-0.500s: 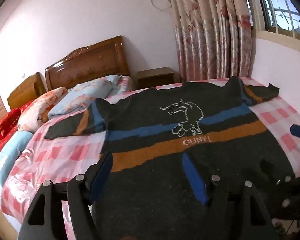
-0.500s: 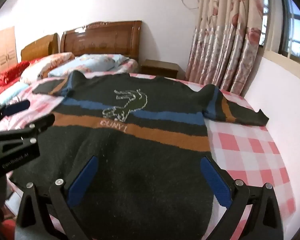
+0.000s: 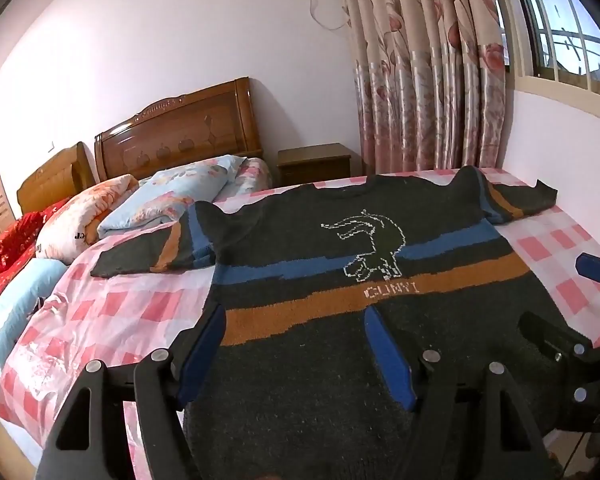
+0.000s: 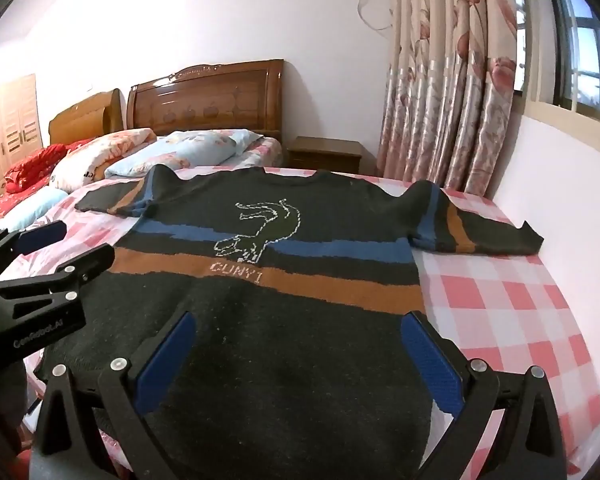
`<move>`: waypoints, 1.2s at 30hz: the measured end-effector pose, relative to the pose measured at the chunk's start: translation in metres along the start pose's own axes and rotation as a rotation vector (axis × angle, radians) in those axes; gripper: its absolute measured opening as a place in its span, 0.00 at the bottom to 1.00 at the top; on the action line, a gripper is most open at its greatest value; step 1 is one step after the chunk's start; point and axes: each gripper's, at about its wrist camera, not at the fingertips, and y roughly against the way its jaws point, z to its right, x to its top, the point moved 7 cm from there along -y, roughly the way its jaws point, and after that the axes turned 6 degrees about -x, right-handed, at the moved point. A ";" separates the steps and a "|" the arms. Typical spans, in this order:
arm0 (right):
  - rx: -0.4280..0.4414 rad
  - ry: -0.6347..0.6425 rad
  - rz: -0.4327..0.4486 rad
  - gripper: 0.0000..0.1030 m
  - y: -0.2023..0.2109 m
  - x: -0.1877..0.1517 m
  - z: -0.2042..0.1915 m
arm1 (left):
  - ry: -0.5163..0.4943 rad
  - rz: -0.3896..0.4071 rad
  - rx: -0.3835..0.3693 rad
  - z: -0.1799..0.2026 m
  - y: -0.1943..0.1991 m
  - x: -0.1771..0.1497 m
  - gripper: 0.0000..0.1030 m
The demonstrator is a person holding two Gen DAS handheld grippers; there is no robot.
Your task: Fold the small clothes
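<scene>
Dark striped sweater (image 4: 284,300), spread flat, sleeves out, on bed (image 4: 500,312)

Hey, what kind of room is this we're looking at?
A bedroom in a home, most likely. A bed with a checked sheet fills the view, a wooden headboard and pillows stand at its far end, and a nightstand sits beside floral curtains.

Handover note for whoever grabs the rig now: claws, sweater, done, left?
Left claw: open, empty, over the hem end of the sweater, near its left edge.
Right claw: open wide, empty, over the hem end toward the right edge.
Sweater: spread flat, front up, on the pink checked bedspread, both sleeves out to the sides, neck toward the headboard.
Done: laid out only; no fold visible.
Left: all folds, probably sleeves in first, then hem toward neck.
</scene>
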 end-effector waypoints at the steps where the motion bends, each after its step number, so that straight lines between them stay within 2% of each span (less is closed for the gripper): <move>1: 0.001 -0.001 0.000 1.00 0.000 0.001 0.000 | -0.007 -0.016 0.011 0.007 -0.005 0.006 0.71; 36: 0.020 -0.023 -0.047 1.00 -0.011 -0.007 -0.001 | 0.008 -0.061 0.005 0.009 -0.013 -0.002 0.71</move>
